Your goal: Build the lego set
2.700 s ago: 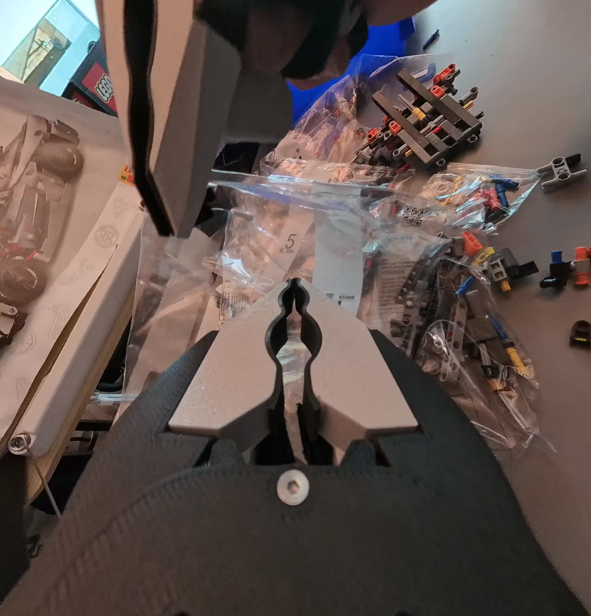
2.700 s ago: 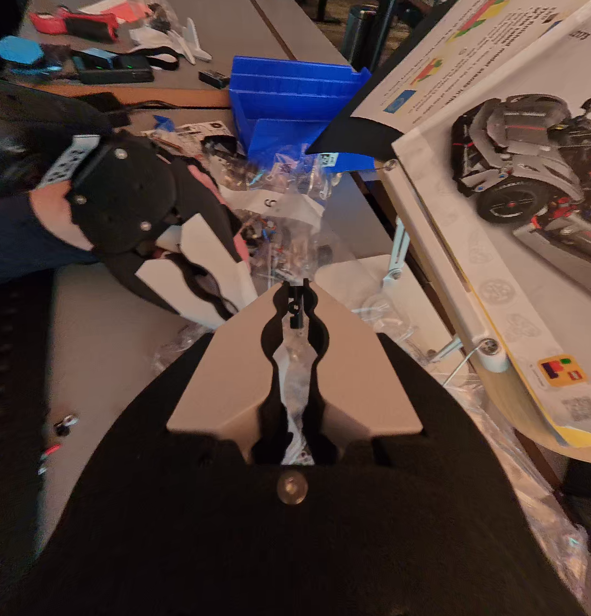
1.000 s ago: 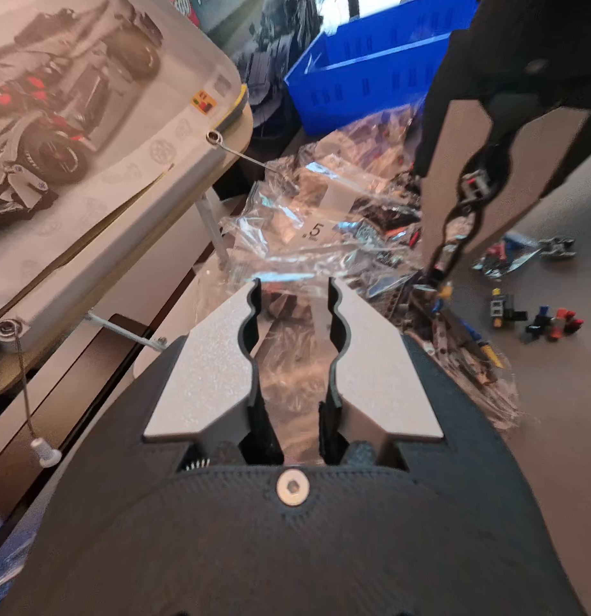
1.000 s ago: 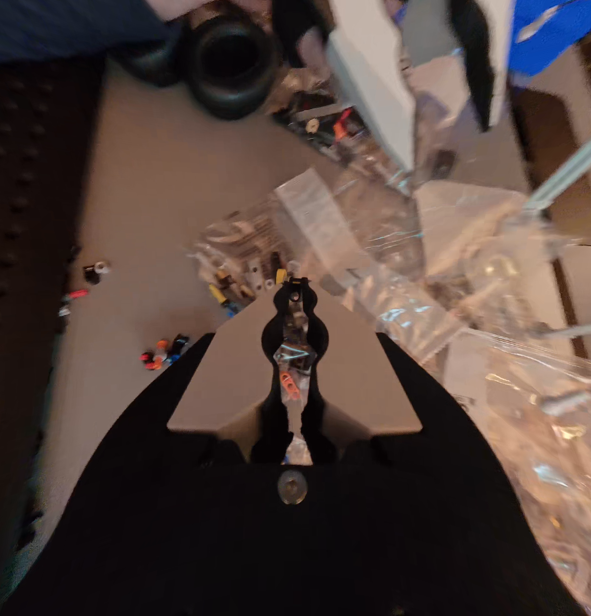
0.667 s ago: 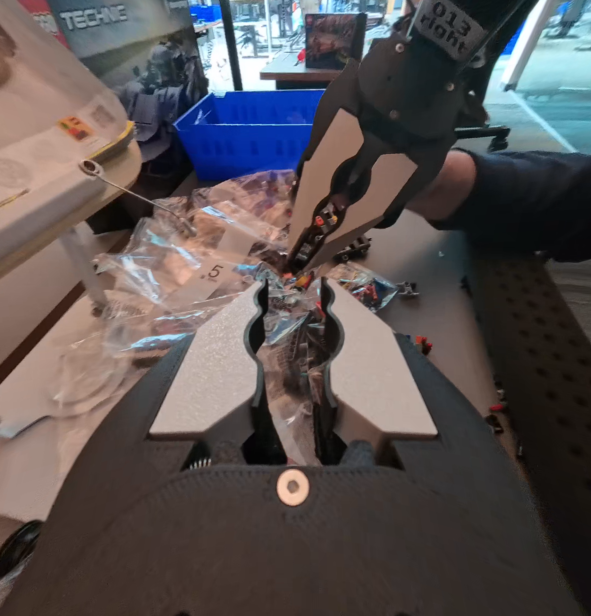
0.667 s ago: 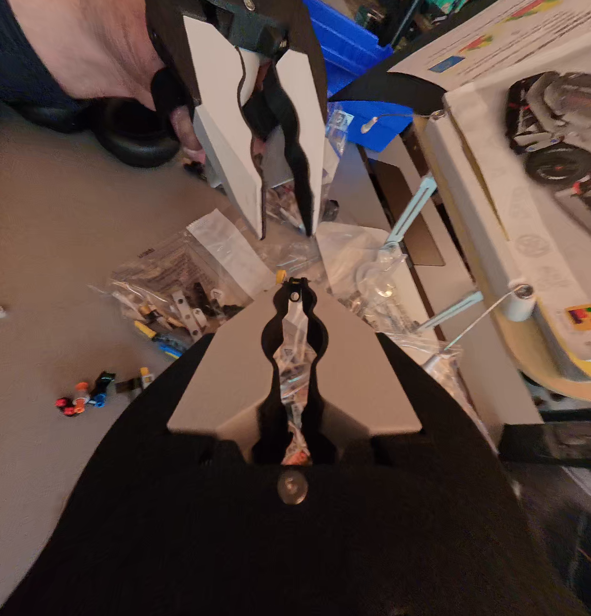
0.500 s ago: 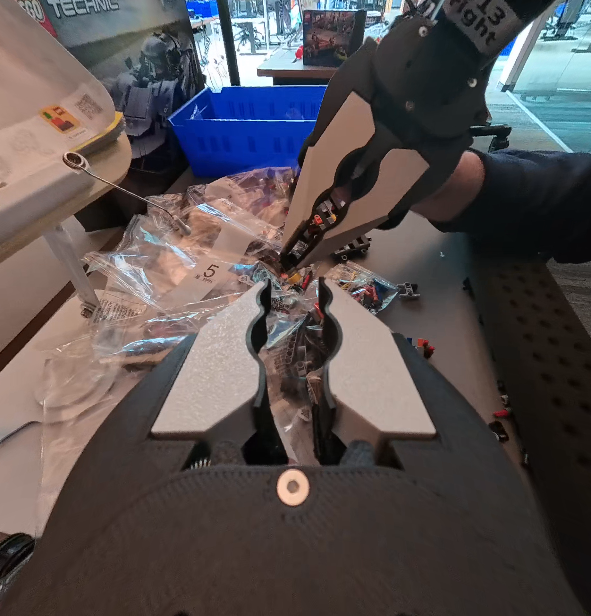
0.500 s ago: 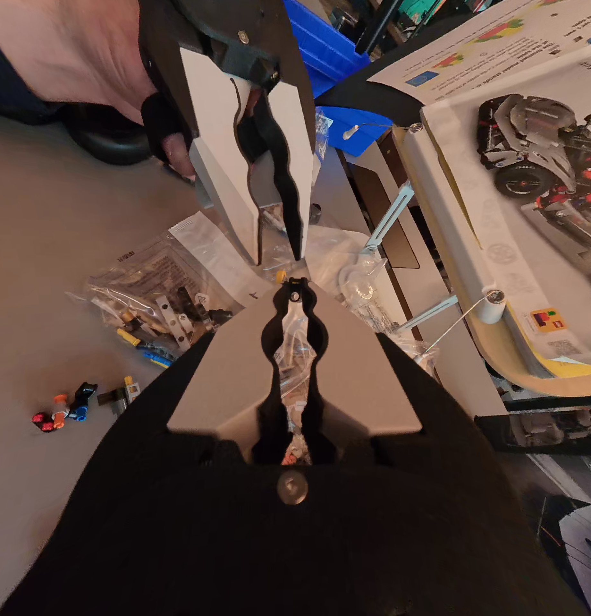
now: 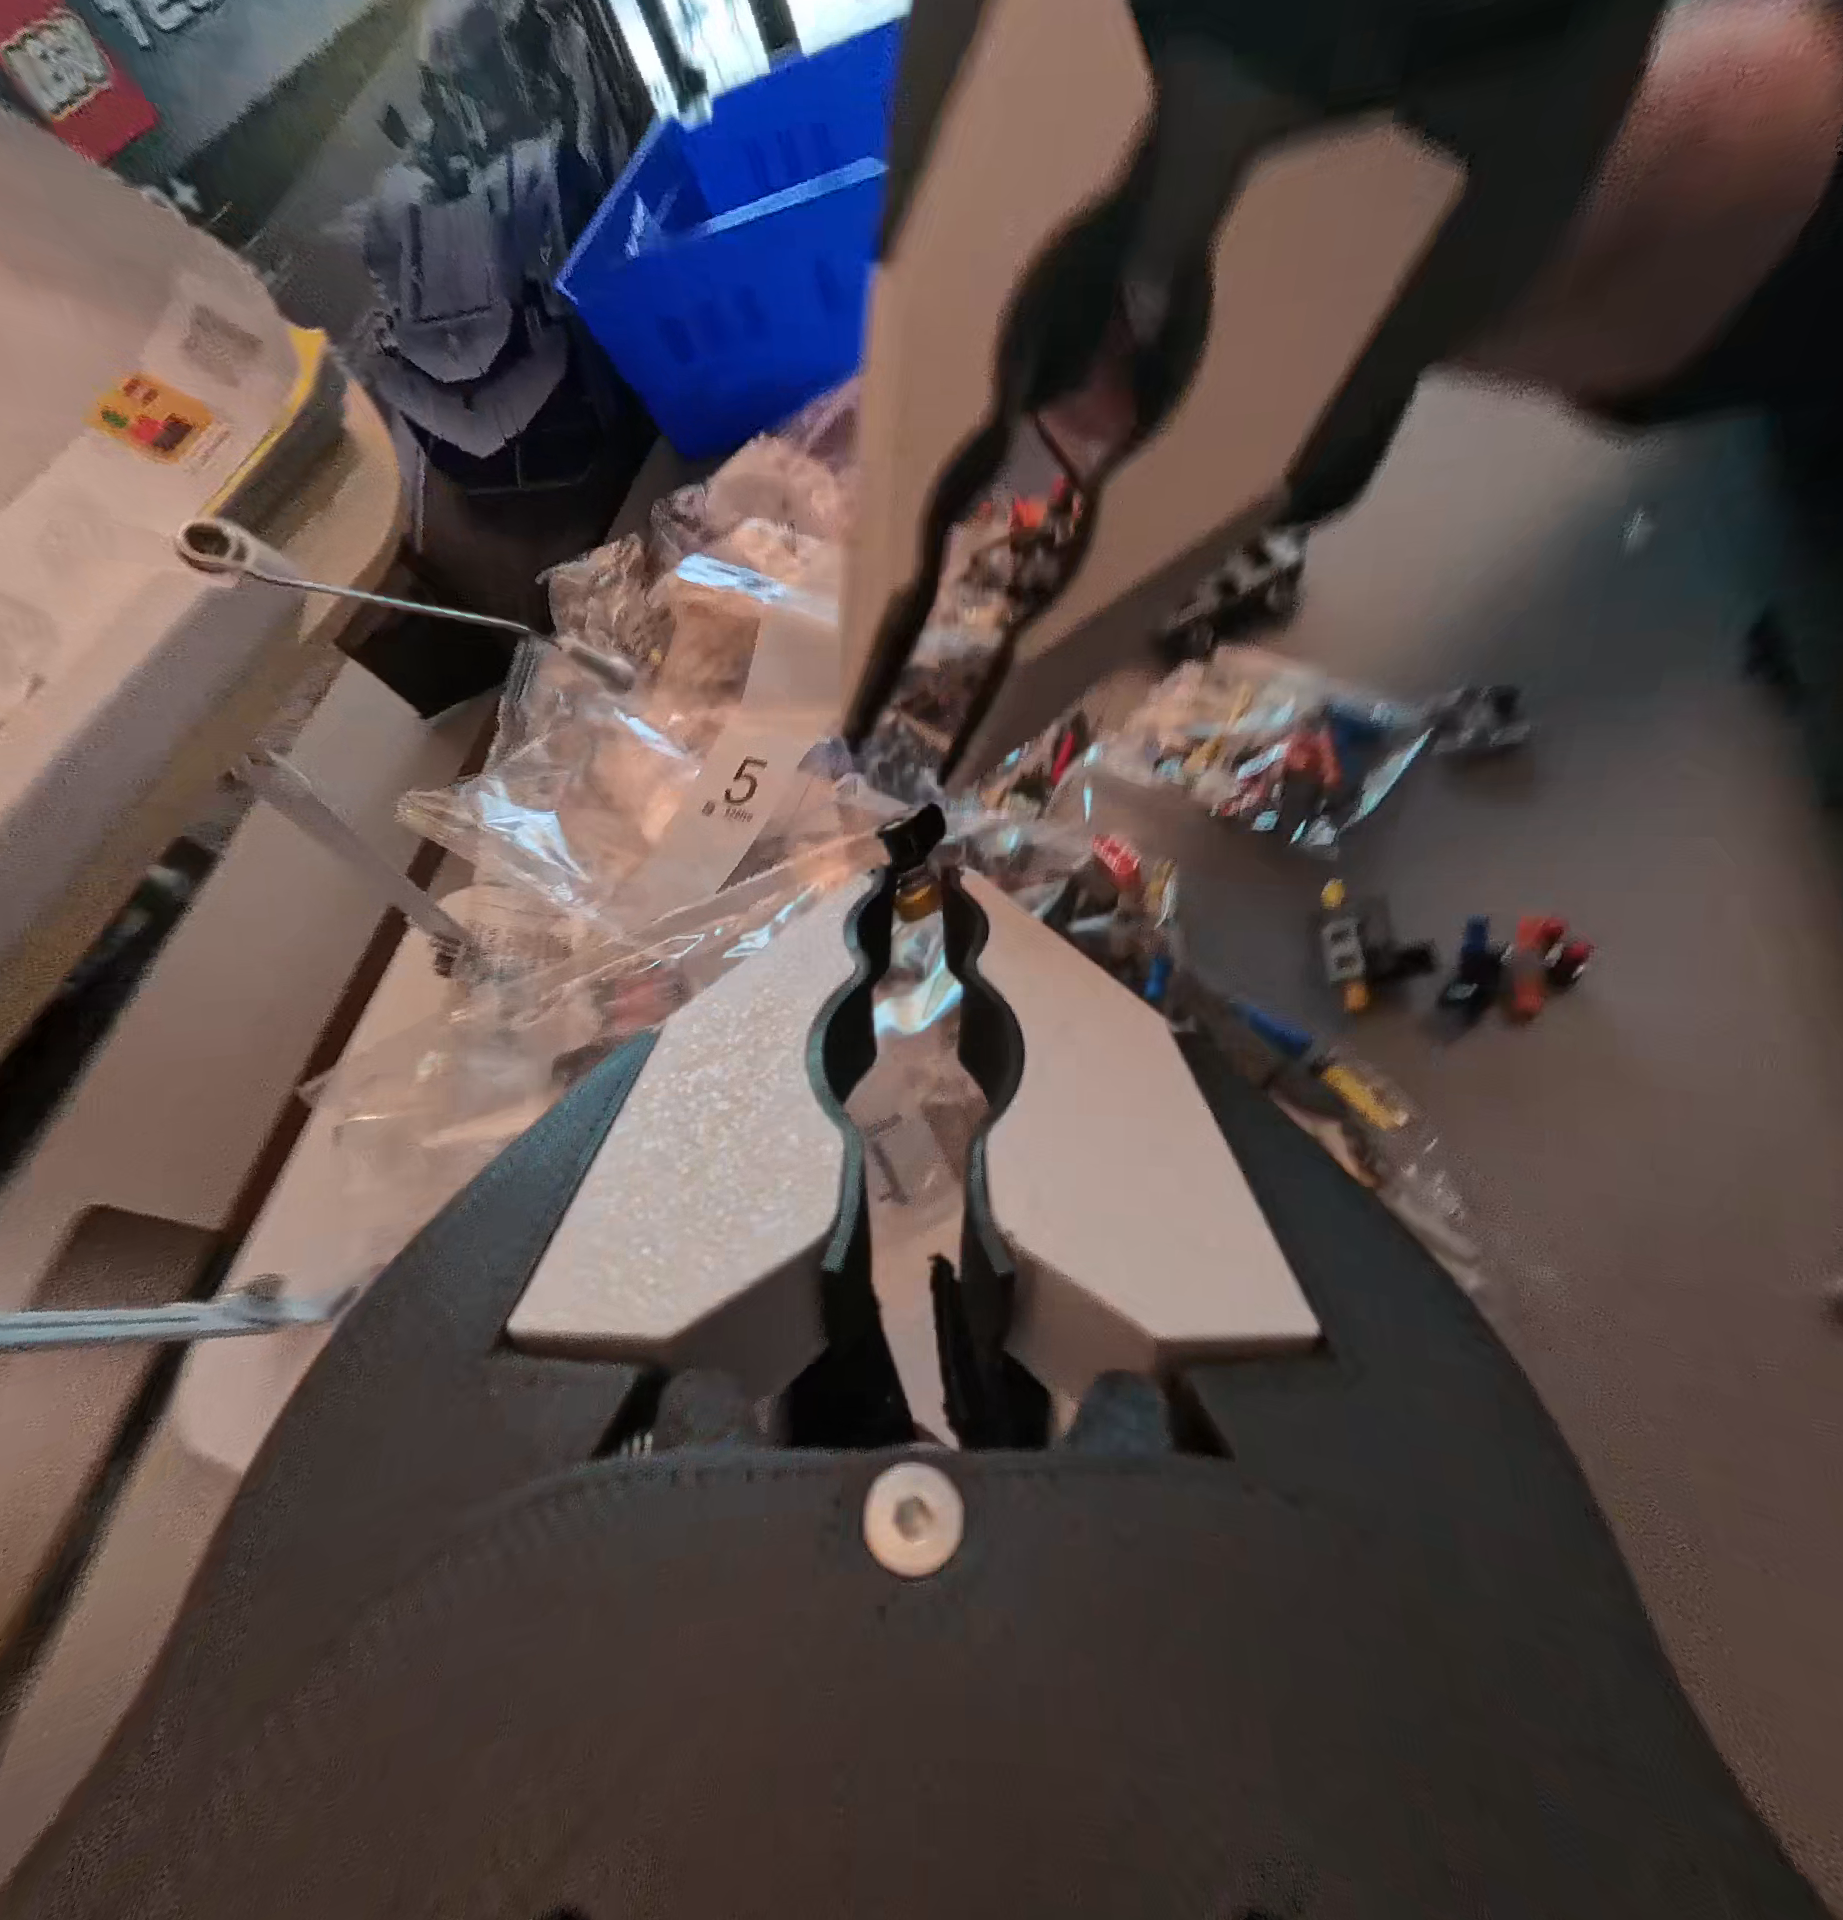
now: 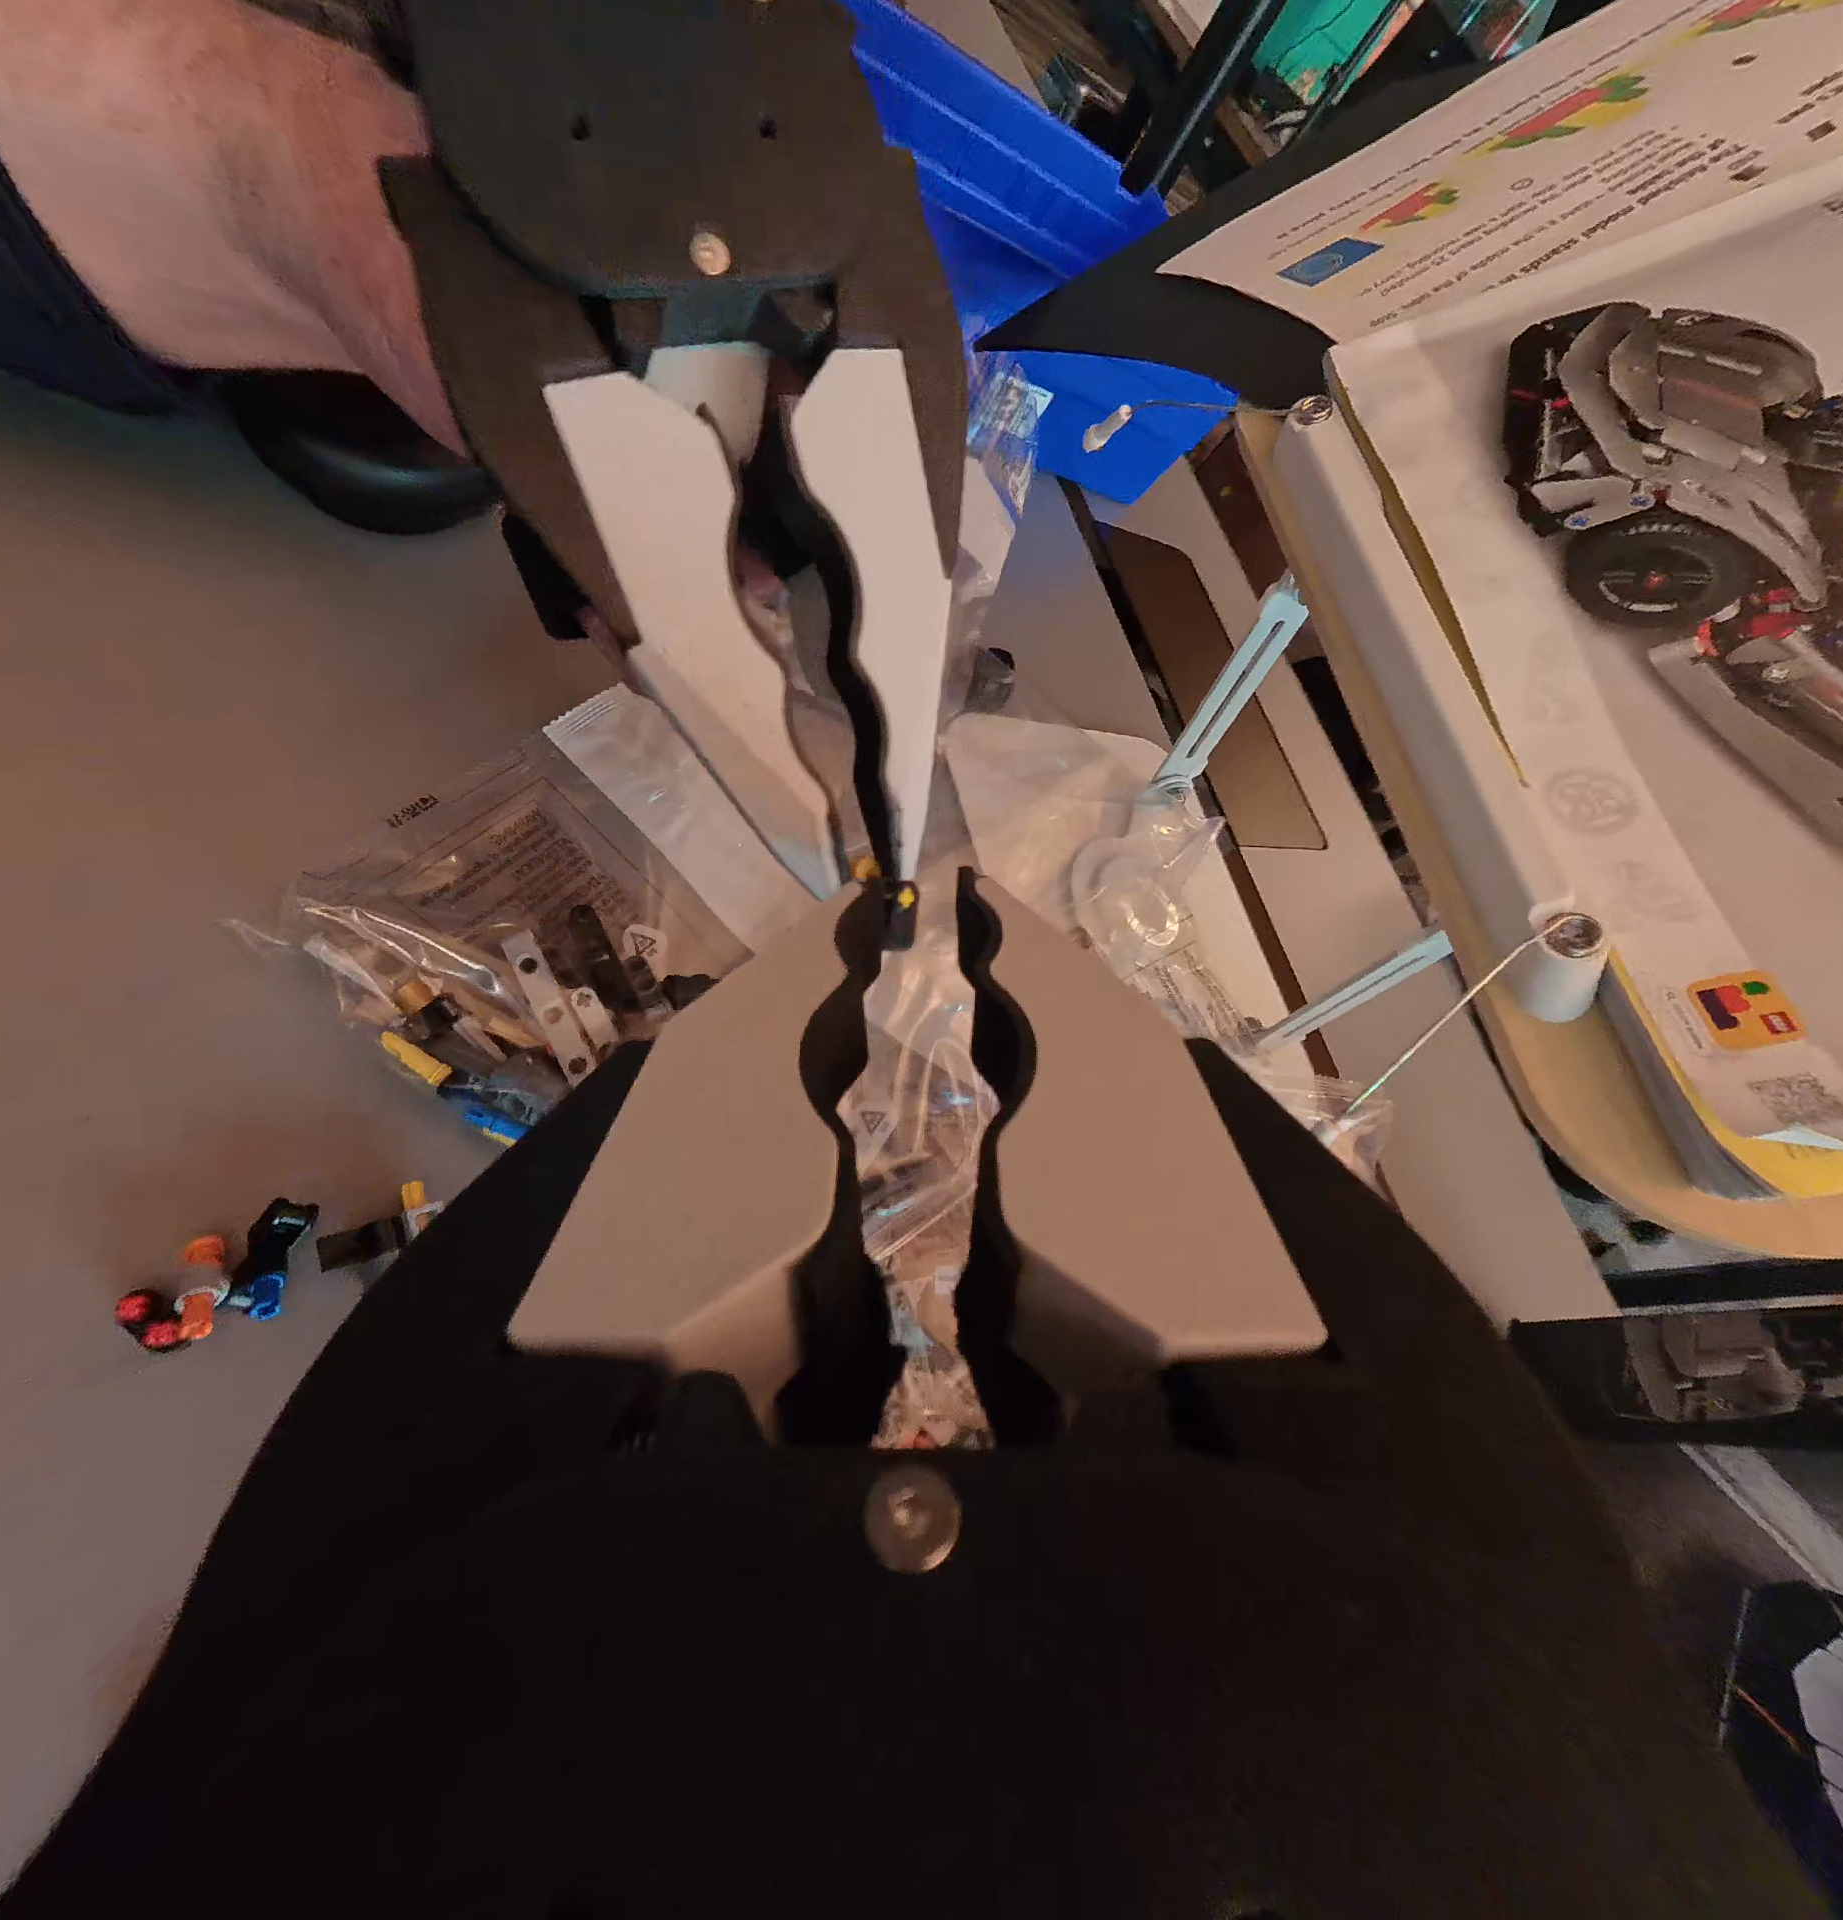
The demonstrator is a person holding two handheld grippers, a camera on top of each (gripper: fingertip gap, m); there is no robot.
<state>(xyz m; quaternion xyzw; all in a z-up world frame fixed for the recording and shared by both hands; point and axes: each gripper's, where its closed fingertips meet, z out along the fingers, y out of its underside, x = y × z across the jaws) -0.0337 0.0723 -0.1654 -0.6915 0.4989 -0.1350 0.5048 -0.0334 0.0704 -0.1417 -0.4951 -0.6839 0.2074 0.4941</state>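
Observation:
A small black and yellow Lego piece [image 9: 912,847] sits between the tips of my left gripper [image 9: 914,883], which is shut on it just above the bags. The same piece shows in the right wrist view [image 10: 893,914], where the left gripper [image 10: 870,868] comes down from above and pinches it. My right gripper [image 10: 915,894] is open, its jaws a little apart around the piece, tip to tip with the left one. In the left wrist view the right gripper [image 9: 906,743] hangs from above with a narrow gap between its fingers.
Clear plastic bags of parts [image 9: 688,790] [image 10: 501,935] cover the grey table under both grippers. Loose small pieces [image 9: 1457,956] [image 10: 221,1288] lie beside them. An instruction booklet on a stand [image 10: 1623,623], a blue bin [image 9: 751,281] and a black tyre [image 10: 366,478] border the area. The tips of both grippers are at nearly the same place.
My right gripper was shut on the small piece and has opened. My left gripper was open, came up to the right gripper's tips and has shut on the piece.

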